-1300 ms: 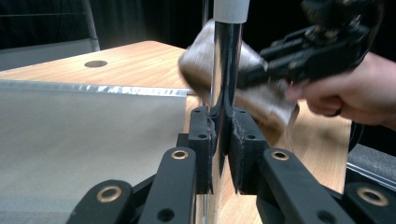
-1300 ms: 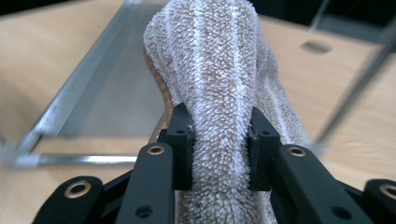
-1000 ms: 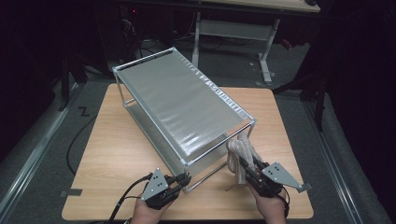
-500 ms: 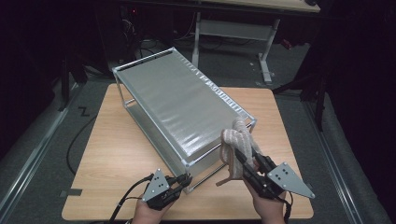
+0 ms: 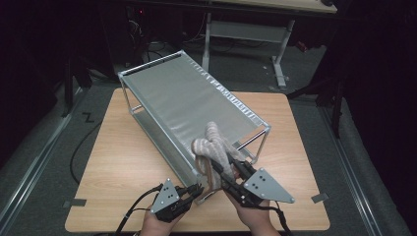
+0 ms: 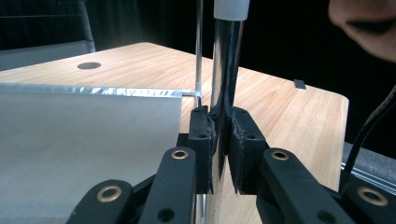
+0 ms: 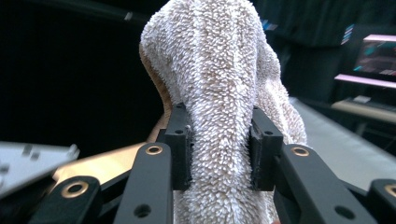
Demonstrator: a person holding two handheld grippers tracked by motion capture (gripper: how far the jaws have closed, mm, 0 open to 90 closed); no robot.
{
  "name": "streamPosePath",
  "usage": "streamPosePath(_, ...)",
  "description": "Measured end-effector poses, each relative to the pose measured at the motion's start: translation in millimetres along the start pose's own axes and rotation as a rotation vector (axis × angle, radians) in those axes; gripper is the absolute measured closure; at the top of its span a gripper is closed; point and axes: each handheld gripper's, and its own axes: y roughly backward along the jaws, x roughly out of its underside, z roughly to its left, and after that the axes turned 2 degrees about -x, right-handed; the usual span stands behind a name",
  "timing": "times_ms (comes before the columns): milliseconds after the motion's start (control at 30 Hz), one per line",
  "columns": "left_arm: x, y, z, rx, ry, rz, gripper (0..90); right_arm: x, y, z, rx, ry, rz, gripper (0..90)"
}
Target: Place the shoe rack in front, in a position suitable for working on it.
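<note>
Two grips: left gripper [image 6: 219,140] clamps rack post [image 6: 226,70] (table [image 5: 128,162] beneath), right gripper [image 7: 219,140] pinches towel [image 7: 219,70].

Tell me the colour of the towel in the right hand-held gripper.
Off-white to beige towel; clearest in the right gripper view.

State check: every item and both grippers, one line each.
Towel: bunched, lifted off the table, hanging over the rack's near end.
Rack: upright on the table, top shelf bare.
Rack post: vertical, clamped.
Left gripper: shut on the rack post.
Right gripper: shut on the towel, jaws have just been easing wider.
</note>
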Motion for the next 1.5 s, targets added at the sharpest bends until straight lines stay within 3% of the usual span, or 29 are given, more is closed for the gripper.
streamPosePath(100, 0.6, 0.6, -2.4, 0.003, -0.005, -0.001, 80.3, 6.9, -5.8, 6.8, -0.018, 0.015, 0.065, 65.6)
streamPosePath(300, 1.1, 1.5, -4.2, 0.006, -0.005, -0.001, 80.5, 10.1, -5.6, 1.8, 0.006, 0.031, 0.109, 65.1)
streamPosePath(500, 2.0, 4.5, -5.0, 0.004, -0.010, 0.000, 80.5, 12.1, -3.9, -17.5, 0.042, 0.000, 0.135, 65.0)
streamPosePath(767, 3.2, 9.0, -5.5, 0.002, -0.012, 0.000, 80.5, 17.5, 3.6, -52.8, 0.127, -0.057, 0.143, 65.0)
streamPosePath(1033, 3.2, 11.6, -6.4, 0.002, -0.019, 0.008, 80.5, 24.4, 16.7, -92.1, 0.253, -0.109, 0.147, 65.2)
streamPosePath(1300, 3.5, 12.9, -6.8, 0.002, -0.018, 0.006, 80.5, 29.8, 28.3, -117.4, 0.385, -0.110, 0.172, 65.5)
streamPosePath(1433, 2.8, 13.2, -6.5, 0.002, -0.020, 0.012, 80.4, 34.4, 32.3, -124.4, 0.378, -0.148, 0.160, 65.5)
streamPosePath(1500, 2.9, 13.1, -6.4, 0.002, -0.021, 0.011, 80.4, 34.5, 32.1, -123.0, 0.376, -0.145, 0.163, 65.8)
